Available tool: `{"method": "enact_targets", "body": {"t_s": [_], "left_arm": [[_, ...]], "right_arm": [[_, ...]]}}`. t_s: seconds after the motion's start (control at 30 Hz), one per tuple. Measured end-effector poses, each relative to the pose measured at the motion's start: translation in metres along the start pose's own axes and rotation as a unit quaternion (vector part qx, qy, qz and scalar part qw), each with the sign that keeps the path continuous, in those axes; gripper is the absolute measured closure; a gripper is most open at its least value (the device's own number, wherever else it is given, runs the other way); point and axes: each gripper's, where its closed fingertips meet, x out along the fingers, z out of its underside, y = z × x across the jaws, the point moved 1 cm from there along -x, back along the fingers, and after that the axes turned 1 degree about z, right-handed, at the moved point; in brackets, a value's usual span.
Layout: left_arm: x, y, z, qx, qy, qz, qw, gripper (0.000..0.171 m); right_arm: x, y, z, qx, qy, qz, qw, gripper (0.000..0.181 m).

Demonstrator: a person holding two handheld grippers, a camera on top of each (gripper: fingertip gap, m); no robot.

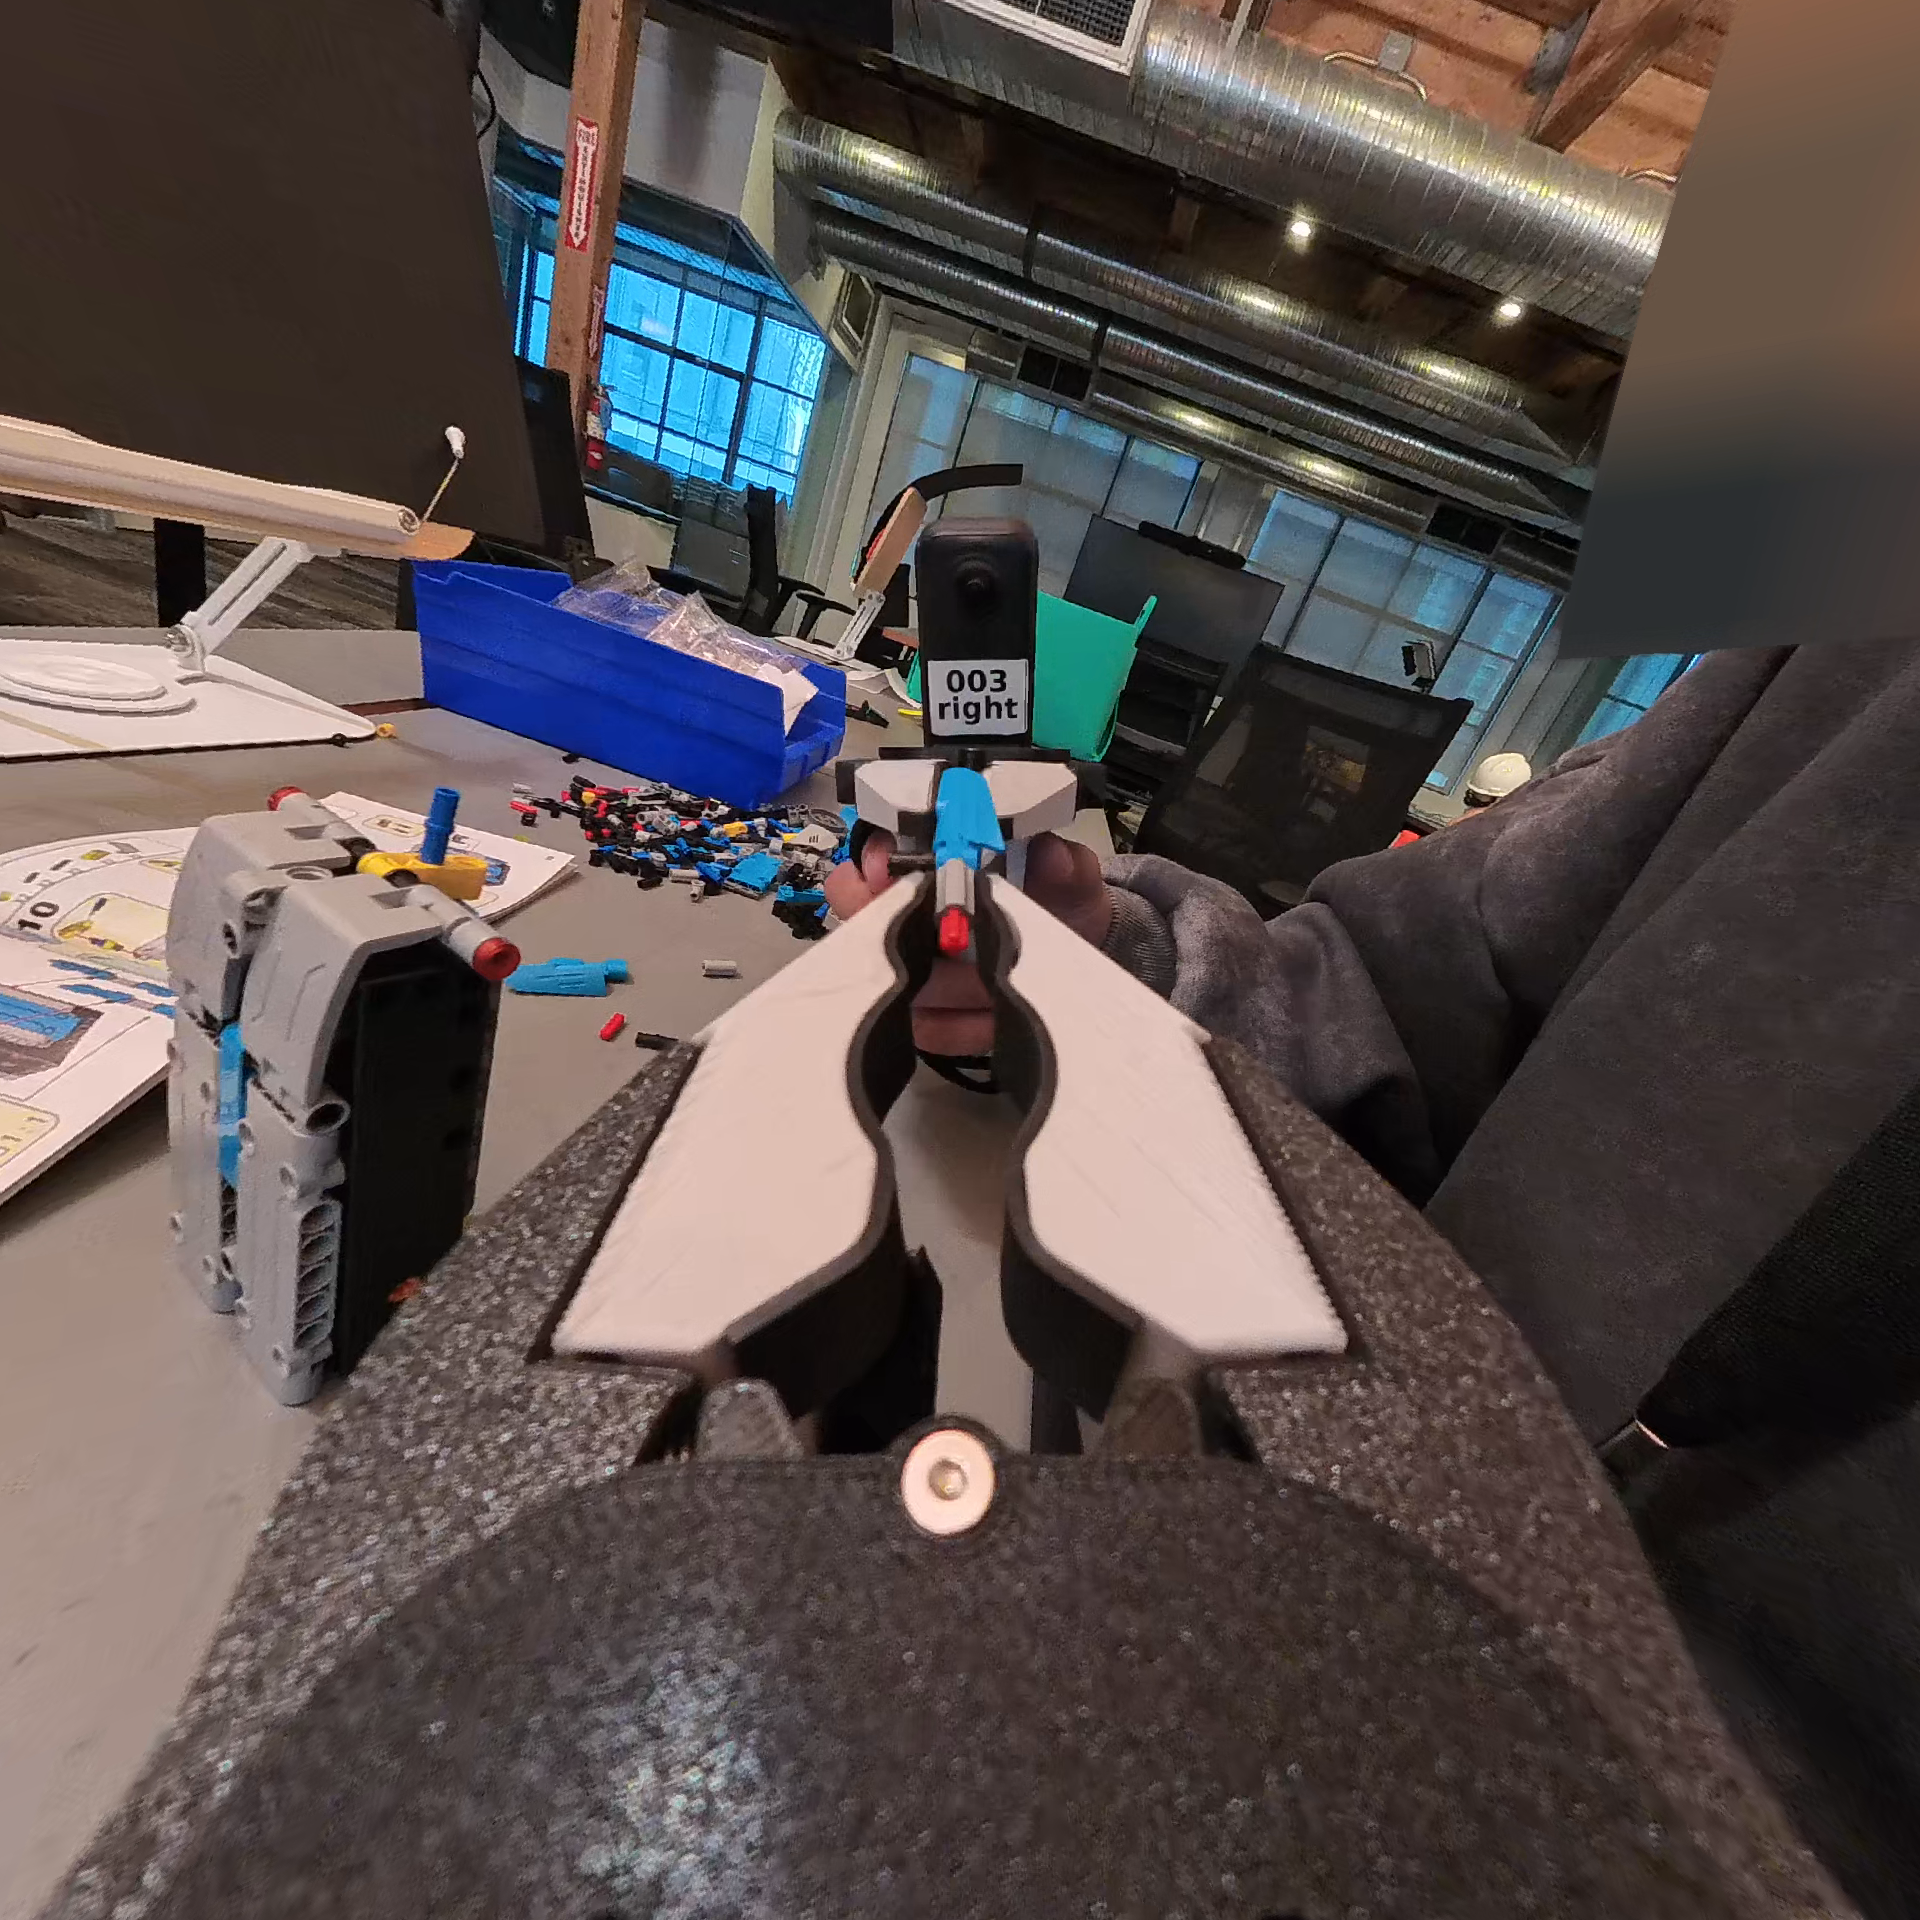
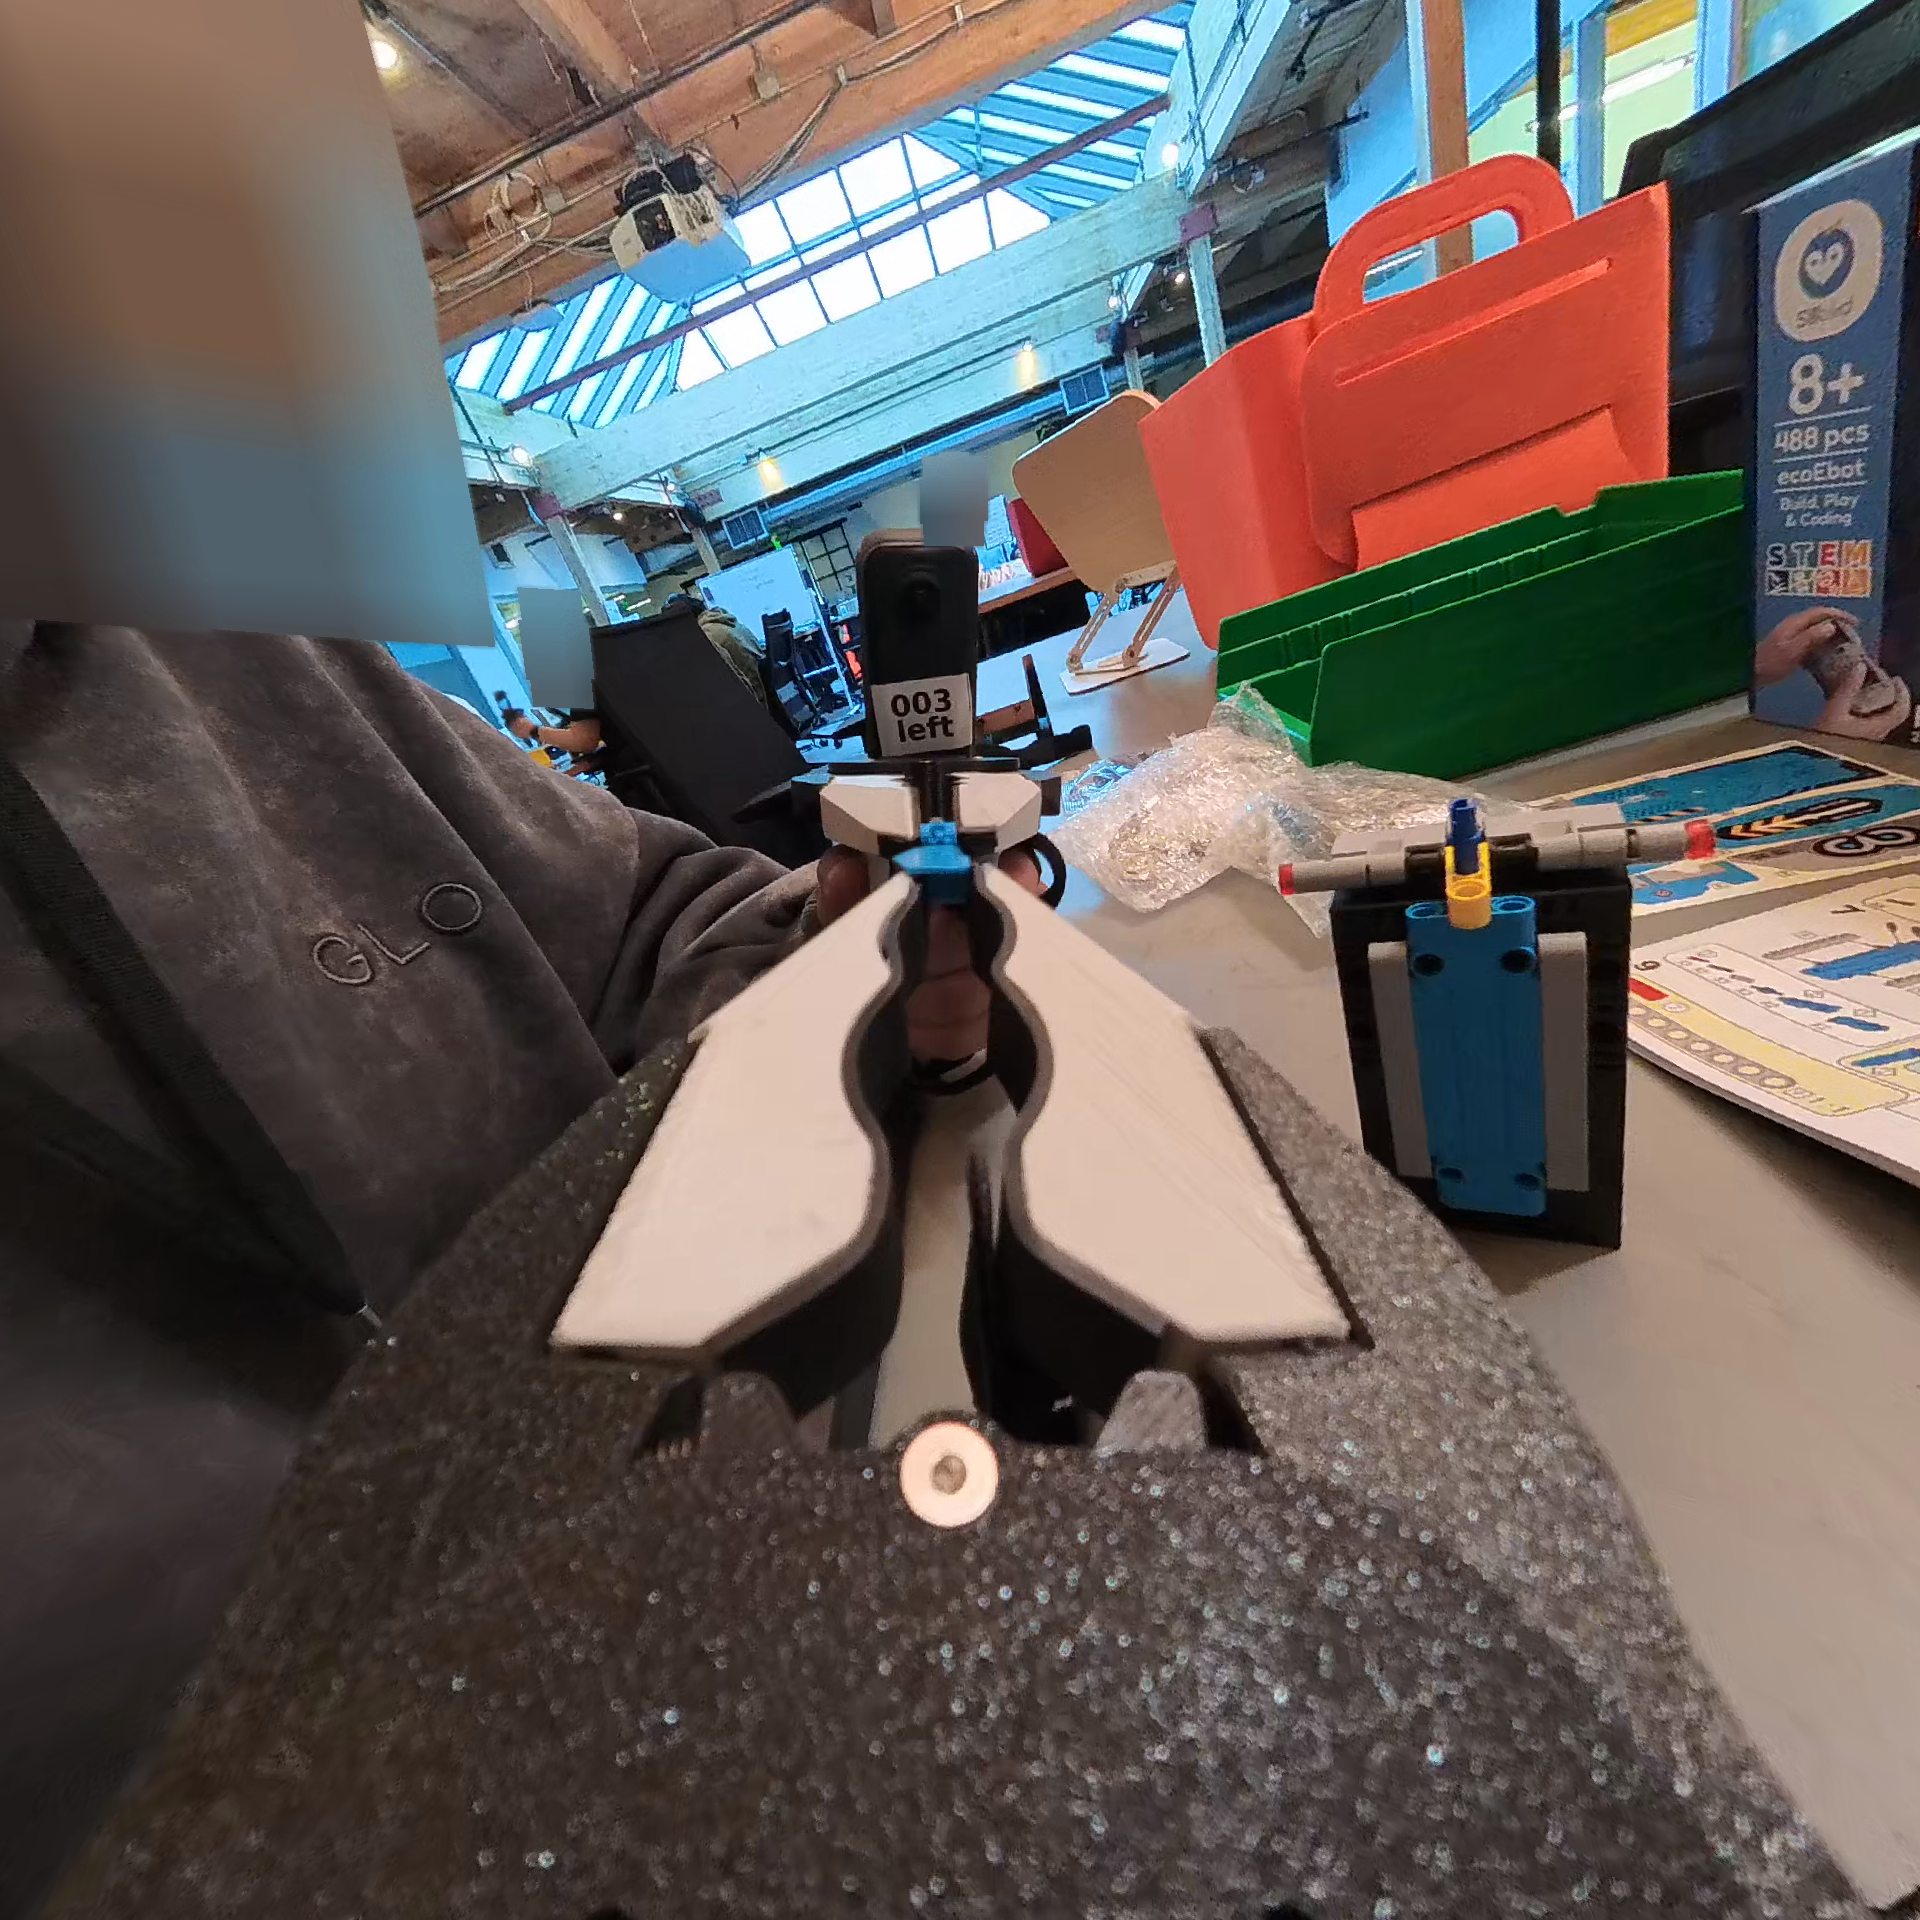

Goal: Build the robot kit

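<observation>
Fingers of the left gripper [image 1: 948, 914] and the right gripper [image 2: 940, 883] meet tip to tip above the bench [image 1: 94, 1455], both clenched on one small blue piece with a grey, red-tipped pin [image 1: 954, 904], seemingly to steady it from both ends. Off beside them stands a grey, black and blue brick-built block [image 1: 312, 1091], upright by an open instruction booklet [image 1: 62, 997].

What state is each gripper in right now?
Left gripper: closed on red-tipped pin.
Right gripper: closed on blue piece.
</observation>
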Motion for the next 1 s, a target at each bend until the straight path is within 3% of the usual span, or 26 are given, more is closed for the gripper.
{"method": "enact_targets", "body": {"t_s": [1.0], "left_arm": [[0.0010, -0.0047, 0.0052, -0.002, -0.014, -0.009, 1.000, 0.165]], "right_arm": [[-0.0013, 0.0031, 0.0028, 0.016, -0.002, 0.002, 1.000, 0.174]]}}
